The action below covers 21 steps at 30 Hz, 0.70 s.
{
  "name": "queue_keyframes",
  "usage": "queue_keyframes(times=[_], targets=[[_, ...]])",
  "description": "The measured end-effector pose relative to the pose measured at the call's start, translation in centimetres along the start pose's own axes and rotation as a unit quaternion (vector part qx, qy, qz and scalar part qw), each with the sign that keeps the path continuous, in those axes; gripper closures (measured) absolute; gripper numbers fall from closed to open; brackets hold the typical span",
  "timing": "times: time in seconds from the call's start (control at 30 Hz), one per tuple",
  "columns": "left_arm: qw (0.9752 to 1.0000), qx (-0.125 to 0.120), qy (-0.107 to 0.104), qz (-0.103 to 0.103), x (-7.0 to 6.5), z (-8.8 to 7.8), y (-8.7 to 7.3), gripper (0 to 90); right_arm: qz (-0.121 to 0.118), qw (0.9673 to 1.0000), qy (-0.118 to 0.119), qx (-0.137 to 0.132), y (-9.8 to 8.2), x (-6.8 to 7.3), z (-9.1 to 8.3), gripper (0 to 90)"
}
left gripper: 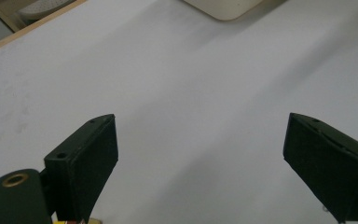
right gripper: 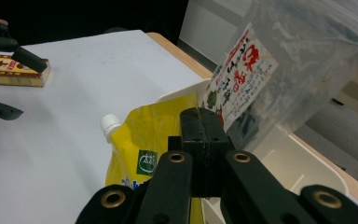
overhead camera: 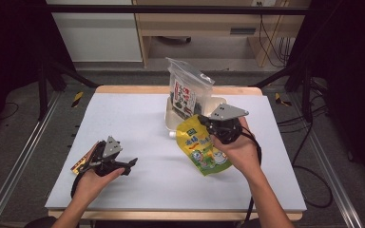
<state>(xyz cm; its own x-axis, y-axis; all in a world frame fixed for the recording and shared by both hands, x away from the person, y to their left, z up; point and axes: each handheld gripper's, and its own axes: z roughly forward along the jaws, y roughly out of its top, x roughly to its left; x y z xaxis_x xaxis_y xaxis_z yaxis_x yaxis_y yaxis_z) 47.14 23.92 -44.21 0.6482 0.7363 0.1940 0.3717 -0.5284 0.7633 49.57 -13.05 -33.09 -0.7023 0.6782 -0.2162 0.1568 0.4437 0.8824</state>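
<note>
My right gripper (overhead camera: pixel 206 125) is shut on the top edge of a yellow spouted pouch (overhead camera: pixel 203 149), which hangs tilted just above the table in front of the white bin (overhead camera: pixel 220 101). In the right gripper view the jaws meet (right gripper: pixel 204 119) on the pouch (right gripper: pixel 135 140), and its white cap (right gripper: pixel 108 123) points left. A clear bag with a red-and-white label (overhead camera: pixel 188 90) stands upright in the bin (right gripper: pixel 307 163). My left gripper (overhead camera: pixel 129 166) rests near the table's front left, open with nothing between its fingers (left gripper: pixel 200 149).
A flat yellow-and-red box (overhead camera: pixel 79 166) lies under the left hand at the table's left edge, and shows far off as the box (right gripper: pixel 14 70) in the right gripper view. The white tabletop (overhead camera: pixel 138 123) lies bare between the two hands. Dark frame posts flank the table.
</note>
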Motion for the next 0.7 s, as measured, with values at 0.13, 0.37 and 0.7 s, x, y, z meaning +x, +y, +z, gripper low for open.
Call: queue_keyframes(times=[0.13, 0.37, 0.7], targets=[[1.0, -0.005, -0.001, -0.005, -0.1, 0.0, 0.0, 10.0, -0.002, 1.0, 0.005, -0.004, 0.4, 0.4, 0.6, 90.0], [1.0, -0.006, -0.001, -0.005, -0.1, 0.0, 0.0, 10.0, 0.003, 0.9999, 0.01, -0.012, 1.0, 0.8, 1.6, 90.0], [1.0, -0.006, -0.004, -0.003, 0.0, -0.1, 0.1, 10.3, 0.006, 0.9996, 0.016, -0.024, 1.8, 1.3, 2.7, 90.0]])
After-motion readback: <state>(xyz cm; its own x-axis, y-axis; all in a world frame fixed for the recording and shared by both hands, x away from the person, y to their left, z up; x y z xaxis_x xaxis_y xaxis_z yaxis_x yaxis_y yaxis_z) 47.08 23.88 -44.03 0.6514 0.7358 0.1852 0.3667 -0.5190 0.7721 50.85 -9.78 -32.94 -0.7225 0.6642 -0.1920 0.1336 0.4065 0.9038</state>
